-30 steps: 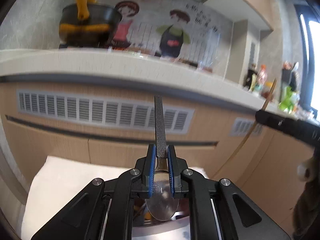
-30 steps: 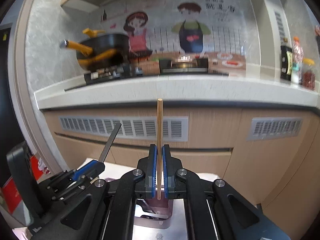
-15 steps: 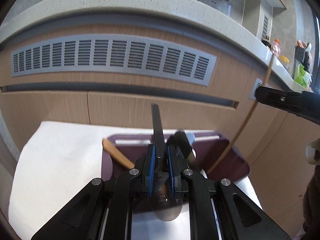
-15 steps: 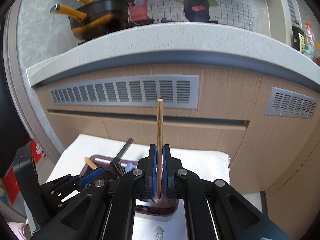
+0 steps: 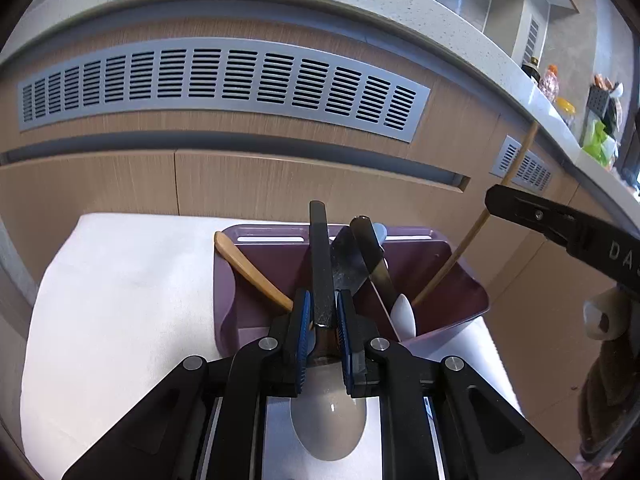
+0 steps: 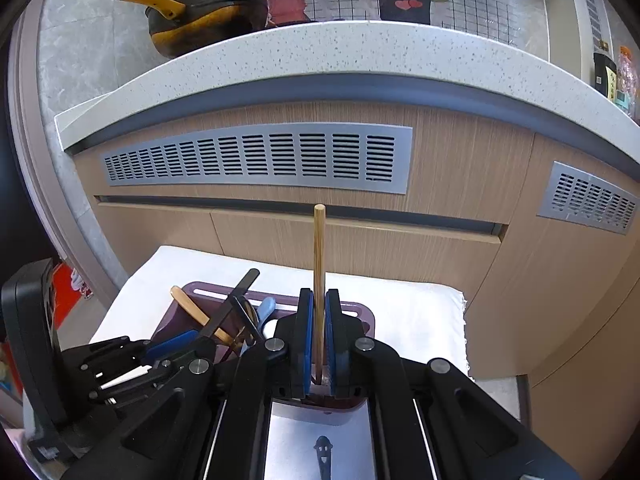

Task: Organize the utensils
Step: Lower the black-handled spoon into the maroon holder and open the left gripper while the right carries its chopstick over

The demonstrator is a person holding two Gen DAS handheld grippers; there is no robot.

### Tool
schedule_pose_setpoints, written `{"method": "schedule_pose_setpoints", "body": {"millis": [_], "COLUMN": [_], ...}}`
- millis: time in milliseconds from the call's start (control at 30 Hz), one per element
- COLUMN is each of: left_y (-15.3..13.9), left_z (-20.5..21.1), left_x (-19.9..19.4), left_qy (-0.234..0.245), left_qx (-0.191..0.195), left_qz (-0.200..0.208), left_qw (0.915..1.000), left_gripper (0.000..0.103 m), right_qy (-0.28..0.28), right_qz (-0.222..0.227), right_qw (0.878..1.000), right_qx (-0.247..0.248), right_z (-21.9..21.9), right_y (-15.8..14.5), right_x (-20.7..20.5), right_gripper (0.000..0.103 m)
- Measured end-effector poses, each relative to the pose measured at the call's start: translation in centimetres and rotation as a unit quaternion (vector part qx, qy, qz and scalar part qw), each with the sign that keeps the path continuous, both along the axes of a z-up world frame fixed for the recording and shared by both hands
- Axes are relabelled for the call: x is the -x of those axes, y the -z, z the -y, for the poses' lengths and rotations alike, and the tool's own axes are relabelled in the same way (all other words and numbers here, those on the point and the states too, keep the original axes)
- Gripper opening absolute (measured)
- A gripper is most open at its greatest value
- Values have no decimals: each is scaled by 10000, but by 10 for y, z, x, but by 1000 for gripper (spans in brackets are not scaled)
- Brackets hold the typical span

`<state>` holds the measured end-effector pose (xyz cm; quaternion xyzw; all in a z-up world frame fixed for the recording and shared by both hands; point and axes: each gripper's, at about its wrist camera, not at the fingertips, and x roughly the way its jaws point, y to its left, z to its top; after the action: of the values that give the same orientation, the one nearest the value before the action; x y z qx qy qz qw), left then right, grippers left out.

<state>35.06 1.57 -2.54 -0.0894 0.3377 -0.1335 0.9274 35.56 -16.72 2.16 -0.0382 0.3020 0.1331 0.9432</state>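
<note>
My left gripper (image 5: 322, 304) is shut on a spoon (image 5: 320, 256) with a black handle. The handle points up and its shiny bowl hangs near the camera, over the near side of a purple utensil holder (image 5: 400, 234). The holder contains a wooden handle (image 5: 248, 272), a dark blade, a brown-handled utensil and a white spoon (image 5: 404, 312). My right gripper (image 6: 319, 304) is shut on a wooden chopstick (image 6: 319, 248), held upright. In the left wrist view the chopstick (image 5: 460, 256) has its lower end down inside the holder's right part. The left gripper (image 6: 192, 340) is beside it on the left.
The holder (image 6: 200, 290) stands on a white cloth (image 5: 120, 280) over a small table. Close behind are wooden cabinet fronts with grey vents (image 6: 256, 160) and a speckled countertop (image 6: 360, 48) carrying a yellow-handled pot (image 6: 200, 12). Bottles stand at the far right.
Both grippers have come down and tipped toward the holder, which has come into view. The chopstick's lower end now reaches into it. Both grips are unchanged.
</note>
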Motion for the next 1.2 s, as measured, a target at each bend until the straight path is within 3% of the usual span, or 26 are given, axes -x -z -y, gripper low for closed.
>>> {"method": "schedule_pose_setpoints", "body": {"millis": [233,400,500,633,833,933,1033,1200], "left_y": [-3,-6,0,-5,-42,-58,-55,-37], "left_z": [-7,4,12,15,8,10,8,-6], "left_x": [-24,-49,-70,-77,-37,-33,-46,-63], "left_qy": [343,654,796,730,616,576,483,378], "left_qx": [217,-123,-267,-401,-108,-47,64,-69], "left_qz": [-874,-1704,-2218,-2066,-724,-314,-587,-1648], "left_qw": [9953,9831,9715,9749,9954,9978,9971,9856], "left_gripper": [15,15,15,12,10,10,10,20], "right_qy": [-27,-35,-47,-44,-54,-68,-86,-70], "right_qz": [6,-22,0,9,117,149,145,85], "right_qw": [10000,9999,9998,9996,9996,9997,9998,9999], "right_qx": [-2,-94,-191,-271,-267,-195,-147,-128], "right_z": [0,3,6,11,9,5,5,10], "right_y": [-2,0,1,1,-6,-8,-8,-4], "right_x": [3,3,3,5,5,6,10,10], "right_gripper": [5,5,5,5,5,5,5,5]}}
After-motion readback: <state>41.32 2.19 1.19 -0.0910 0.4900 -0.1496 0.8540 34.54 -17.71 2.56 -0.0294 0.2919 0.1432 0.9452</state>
